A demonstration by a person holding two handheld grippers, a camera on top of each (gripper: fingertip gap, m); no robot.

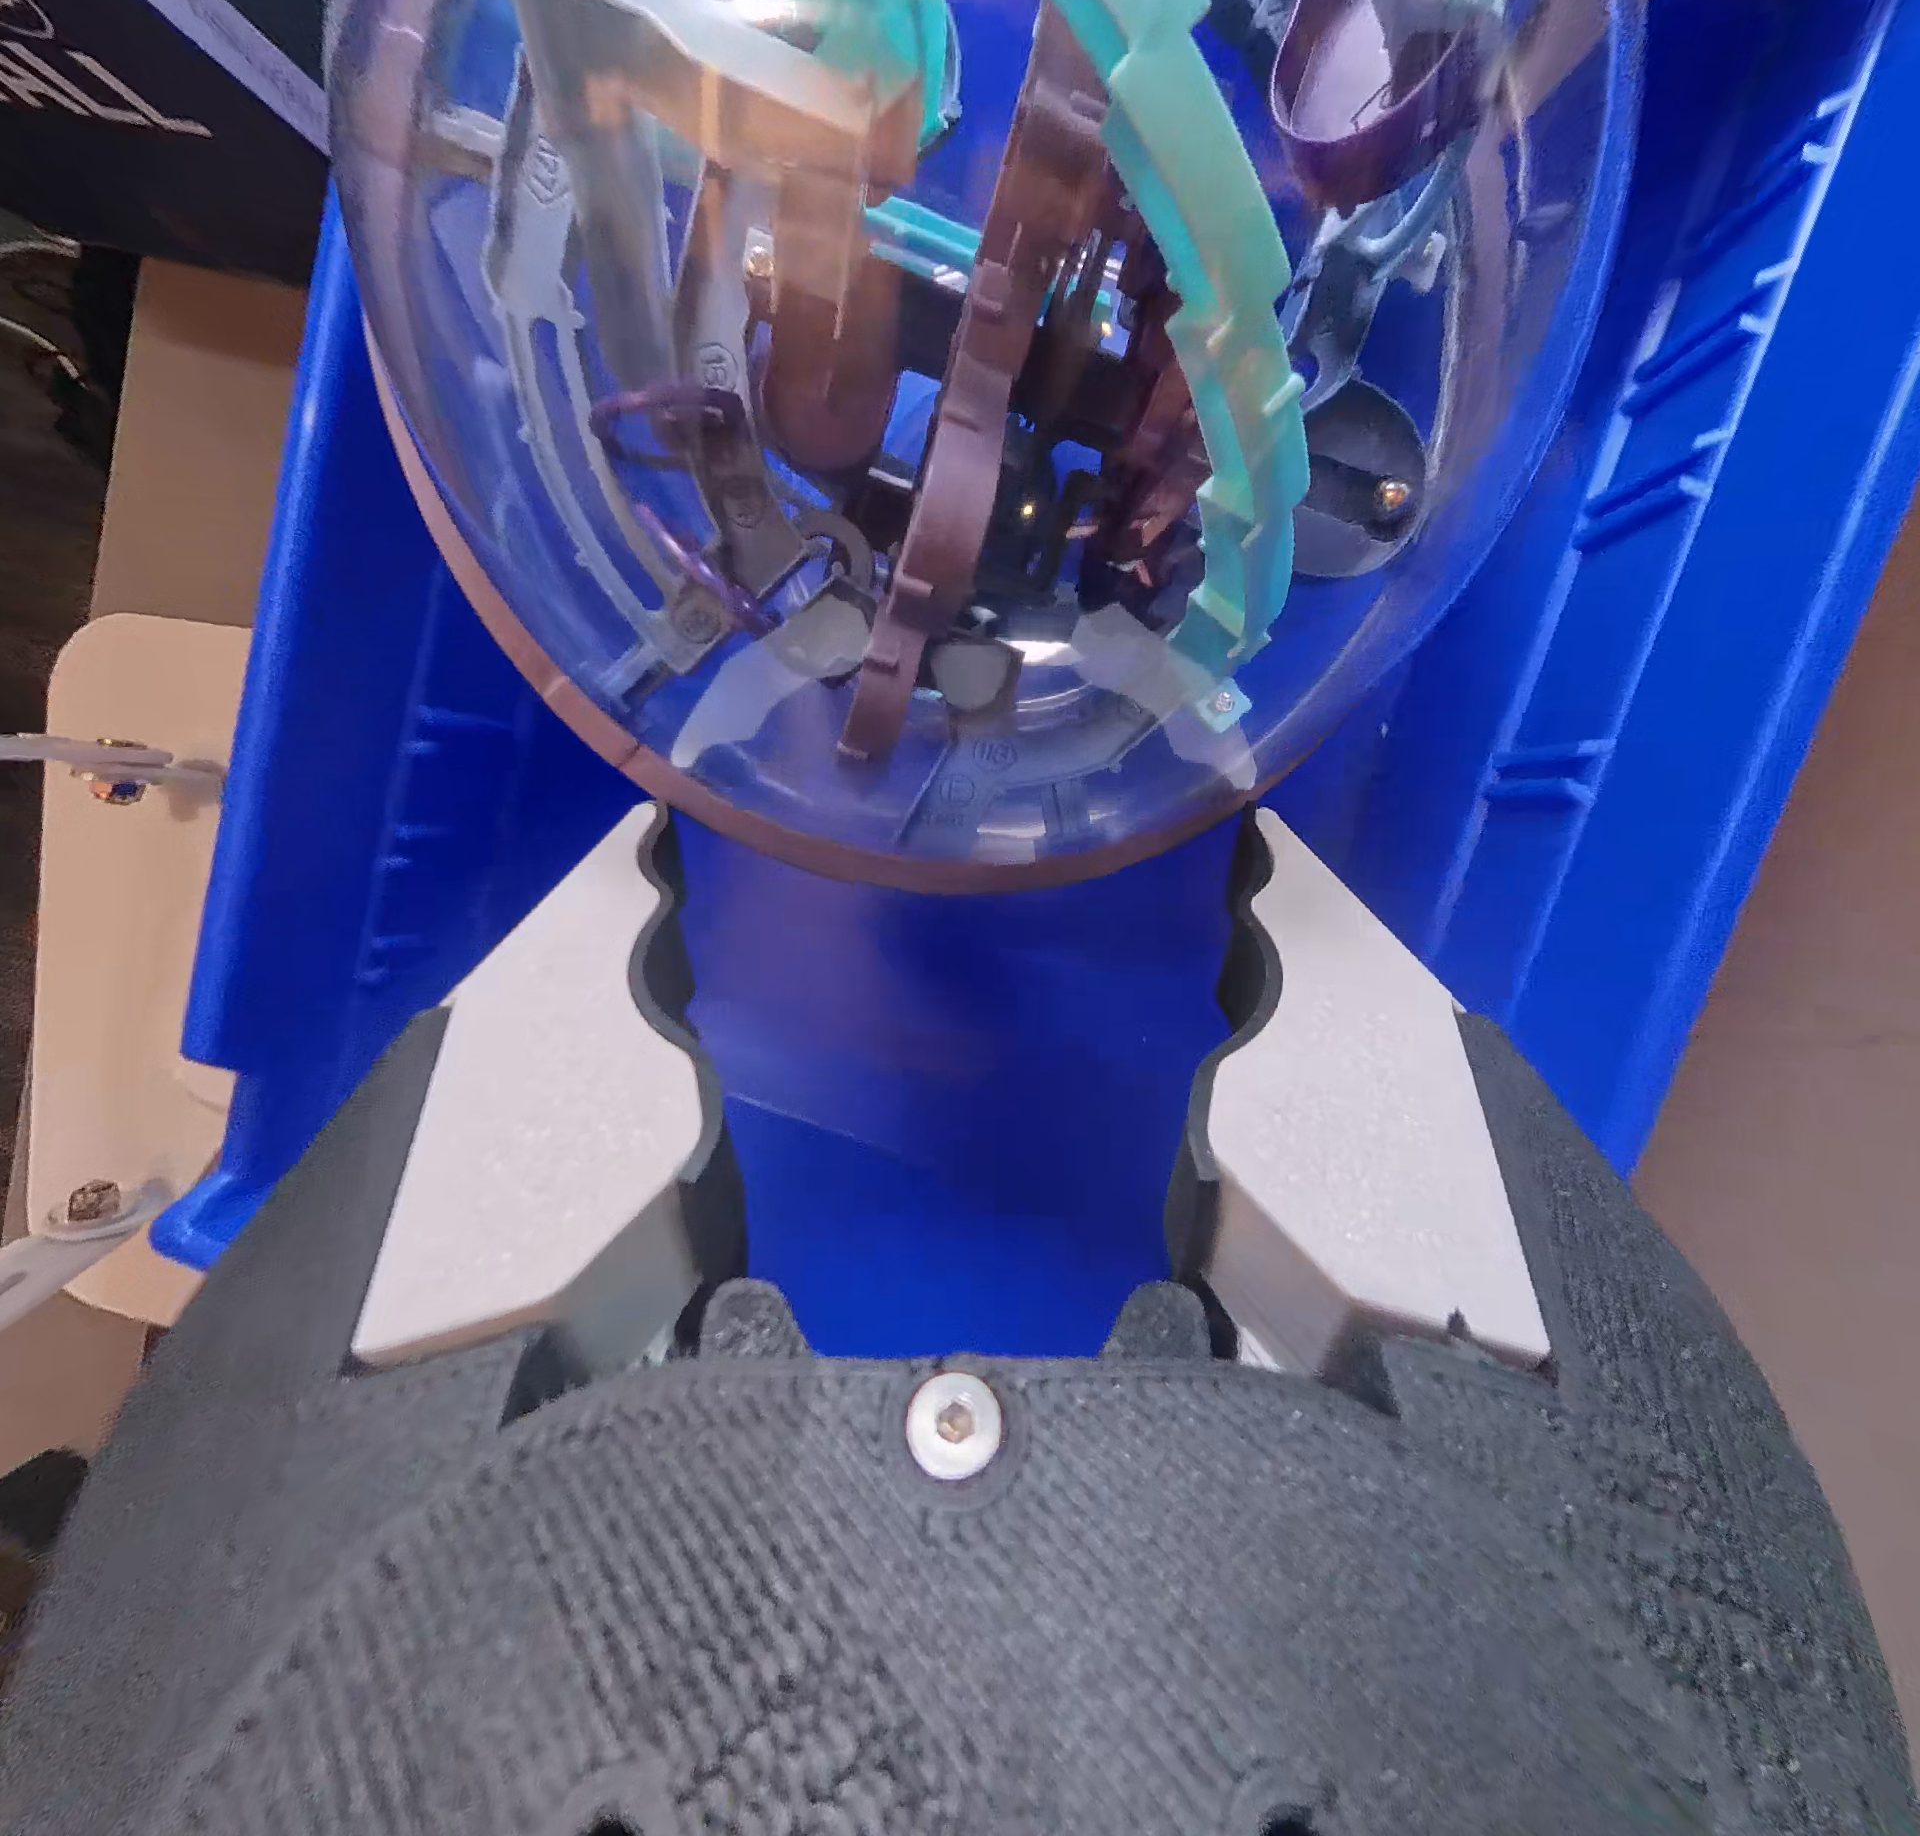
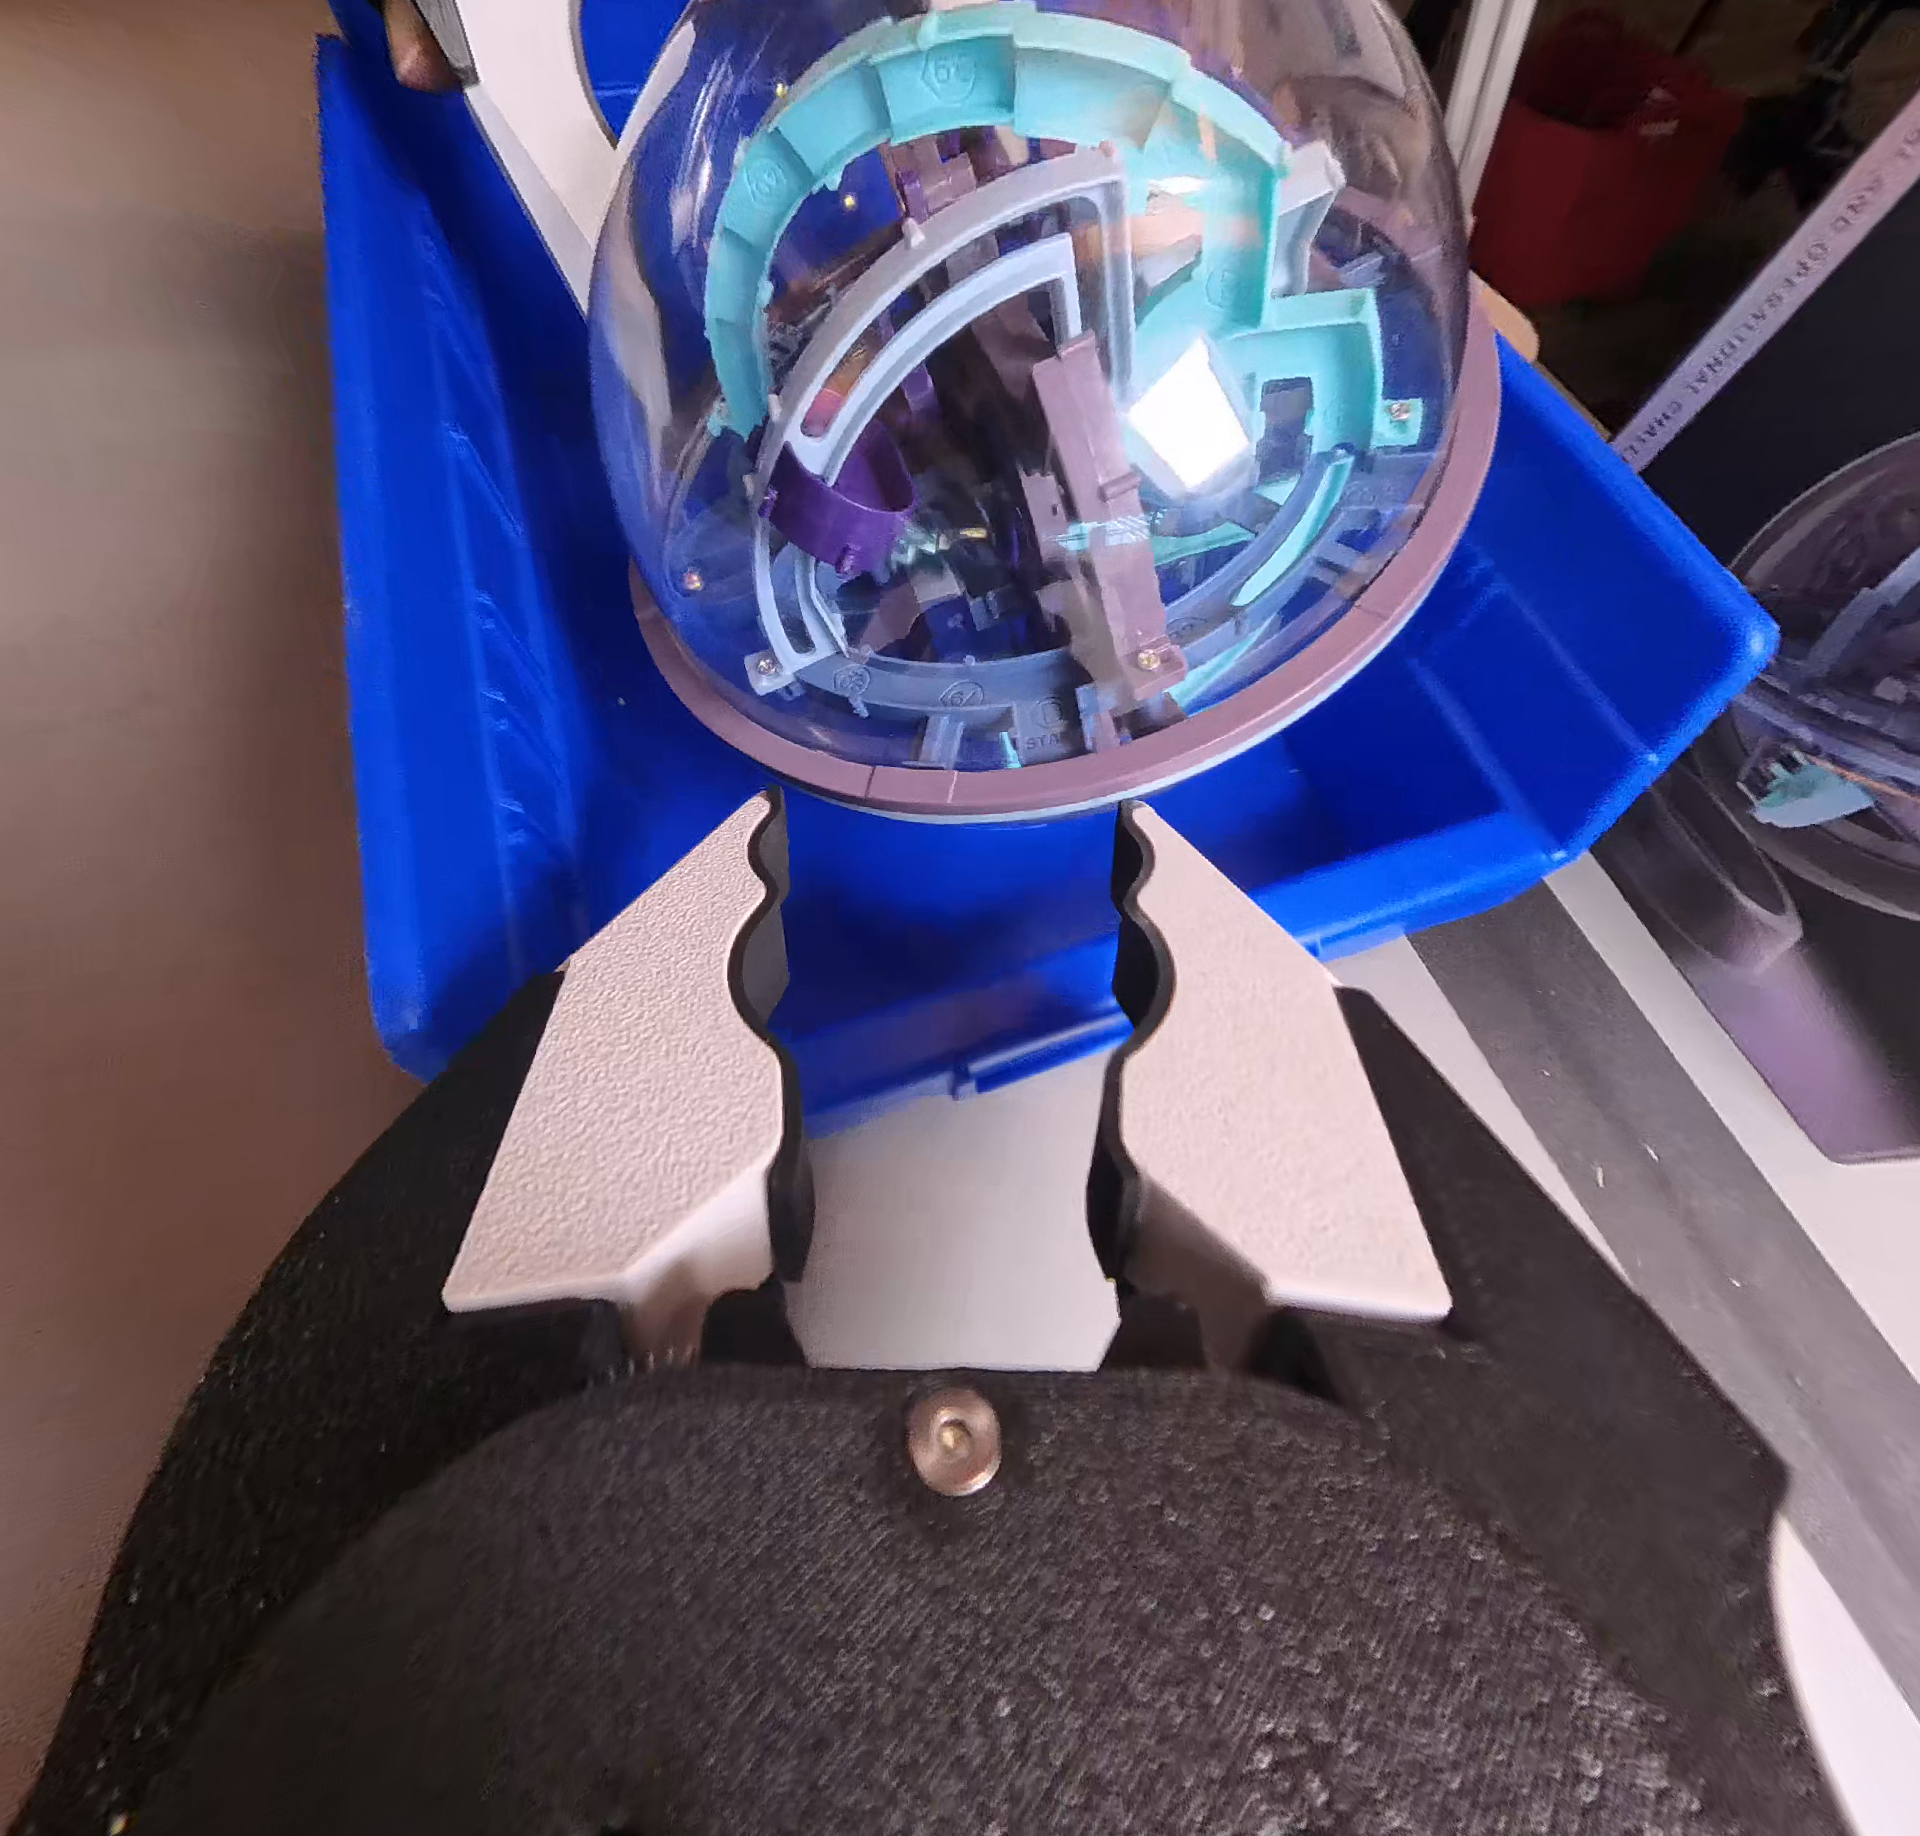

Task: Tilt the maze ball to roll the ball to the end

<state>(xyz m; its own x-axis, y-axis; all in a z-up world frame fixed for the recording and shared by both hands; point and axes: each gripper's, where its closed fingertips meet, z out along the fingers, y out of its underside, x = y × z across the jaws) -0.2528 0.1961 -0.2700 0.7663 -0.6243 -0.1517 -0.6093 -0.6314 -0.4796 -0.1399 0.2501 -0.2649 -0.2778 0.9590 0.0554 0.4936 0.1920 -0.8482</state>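
the maze ball, a clear sphere with teal, grey and brown tracks inside and a mauve band round its middle, sits in the blue plastic bin. the left tongs stand wide open just short of the ball's band, nothing between the pads. the right tongs are also open, their tips just beside the band on the ball's other side, holding nothing.

Beige tabletop runs under everything, soft even light. Red bin sits far back right, white frame post beside it. Dark printed box off to upper left.
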